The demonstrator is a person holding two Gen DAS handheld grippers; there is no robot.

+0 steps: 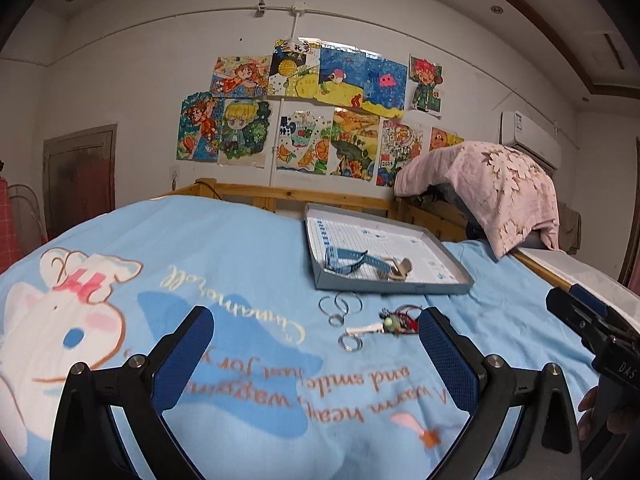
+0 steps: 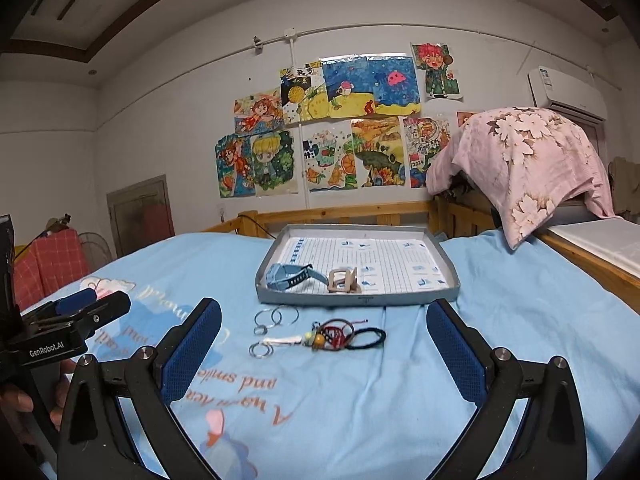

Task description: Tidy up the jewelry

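A shallow grey box tray (image 2: 360, 300) (image 1: 396, 287) lies on the blue bedspread and holds a blue watch (image 2: 290, 276) (image 1: 352, 261) and a beige clip (image 2: 343, 281) (image 1: 398, 270). Just in front of the tray lie silver hoop rings (image 2: 276, 317) (image 1: 340, 304), a smaller pair of rings (image 2: 260, 349) (image 1: 351, 342), a red beaded charm bracelet (image 2: 330, 336) (image 1: 400, 320) and a black hair tie (image 2: 370, 338). My right gripper (image 2: 324, 340) is open wide, nothing between its fingers, short of the loose pieces. My left gripper (image 1: 316, 344) is open too, empty, beside the charm.
A pink flowered quilt (image 2: 528, 160) is draped over the wooden bed rail (image 2: 352, 212) at the right. Drawings cover the wall behind. The other gripper and a hand show at each view's edge (image 2: 52, 332) (image 1: 592, 328). Blue bedspread (image 2: 520, 320) stretches around the jewelry.
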